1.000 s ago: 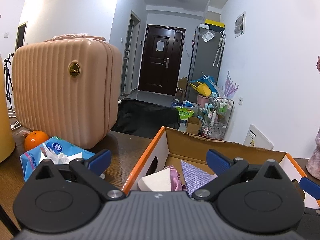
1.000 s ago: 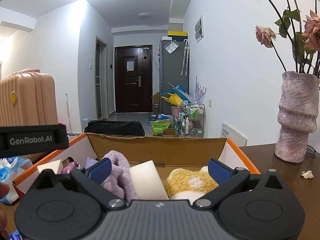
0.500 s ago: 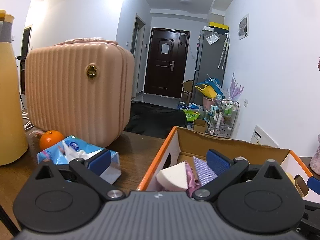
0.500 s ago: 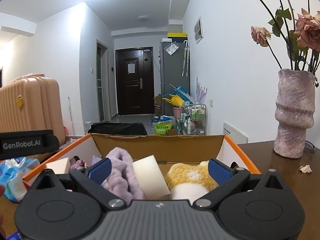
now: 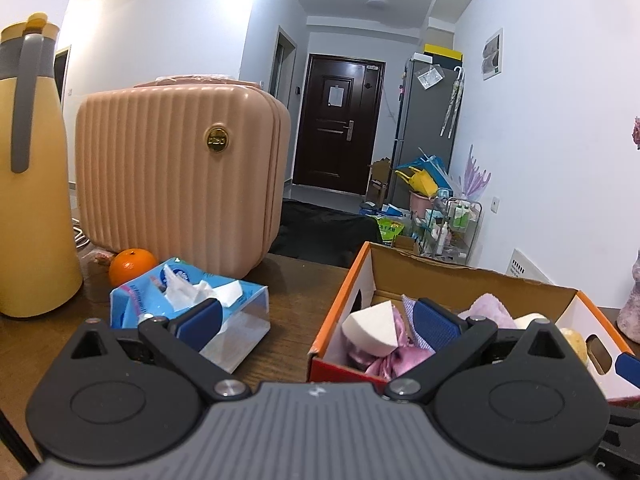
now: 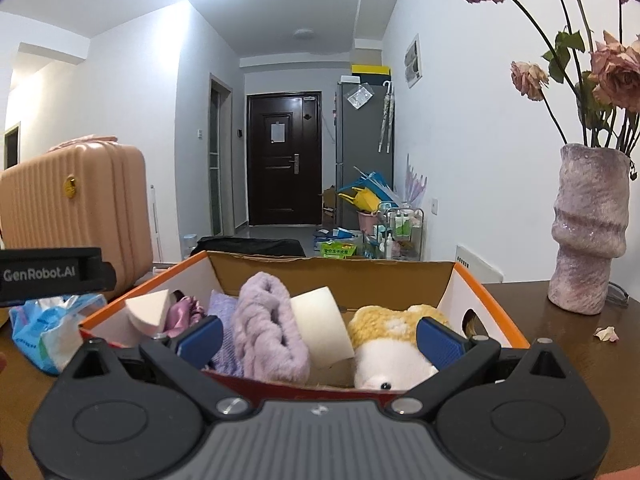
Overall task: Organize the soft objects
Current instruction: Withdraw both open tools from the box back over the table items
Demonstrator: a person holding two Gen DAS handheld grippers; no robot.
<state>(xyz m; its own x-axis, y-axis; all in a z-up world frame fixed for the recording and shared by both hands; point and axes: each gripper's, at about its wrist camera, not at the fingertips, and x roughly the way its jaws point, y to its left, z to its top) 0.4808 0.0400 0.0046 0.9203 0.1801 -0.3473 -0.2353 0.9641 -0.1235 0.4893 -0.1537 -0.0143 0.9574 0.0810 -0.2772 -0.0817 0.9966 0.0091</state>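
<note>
Both grippers, left (image 5: pixel 316 316) and right (image 6: pixel 319 338), hang released and empty over the worktop (image 5: pixel 296 296), soft objects packed in the cardboard box (image 6: pixel 332 270) just ahead: fuzzy lilac towel (image 6: pixel 268 328), foam wedge (image 6: pixel 320 320), plush toy (image 6: pixel 394 340) (satin could snag a pad).

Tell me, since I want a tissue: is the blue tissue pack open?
Open: white tissue sticks out of the top of the blue tissue pack on the table.

Left gripper (image 5: pixel 316 318) open, empty, before box (image 5: pixel 340 300).
</note>
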